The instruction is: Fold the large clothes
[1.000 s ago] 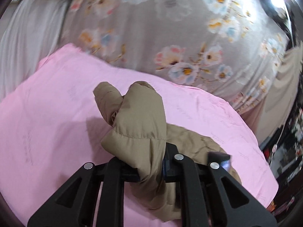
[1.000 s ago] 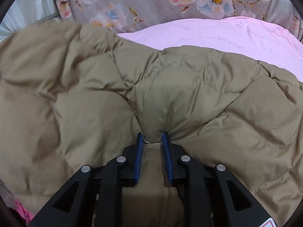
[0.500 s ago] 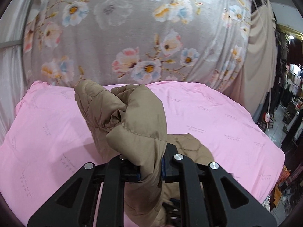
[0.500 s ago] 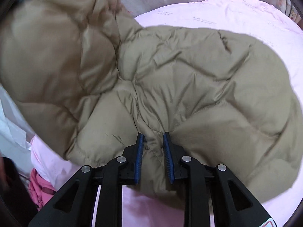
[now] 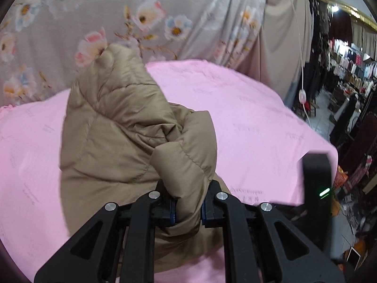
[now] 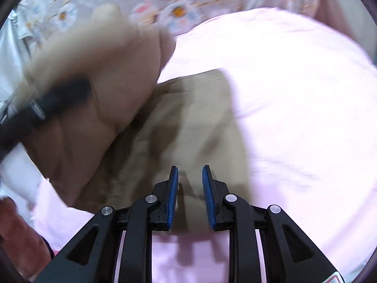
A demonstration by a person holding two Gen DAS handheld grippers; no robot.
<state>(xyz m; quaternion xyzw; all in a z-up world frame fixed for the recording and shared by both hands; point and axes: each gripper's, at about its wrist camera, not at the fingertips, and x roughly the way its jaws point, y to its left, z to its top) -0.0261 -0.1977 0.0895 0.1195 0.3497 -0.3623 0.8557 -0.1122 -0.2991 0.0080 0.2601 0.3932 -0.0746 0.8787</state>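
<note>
Your left gripper [image 5: 187,208] is clamped on a bunched fold of the tan puffer jacket [image 5: 122,141], lifting that part above the pink sheet [image 5: 259,122]. The rest of the jacket lies on the pink sheet, toward its near-left side in the right wrist view, which is blurred. Your right gripper [image 6: 189,195] has its blue pads [image 6: 173,195] slightly apart; jacket fabric lies just behind them, but you cannot tell whether any is pinched. A floral curtain [image 5: 117,11] hangs beyond the sheet's far edge.
</note>
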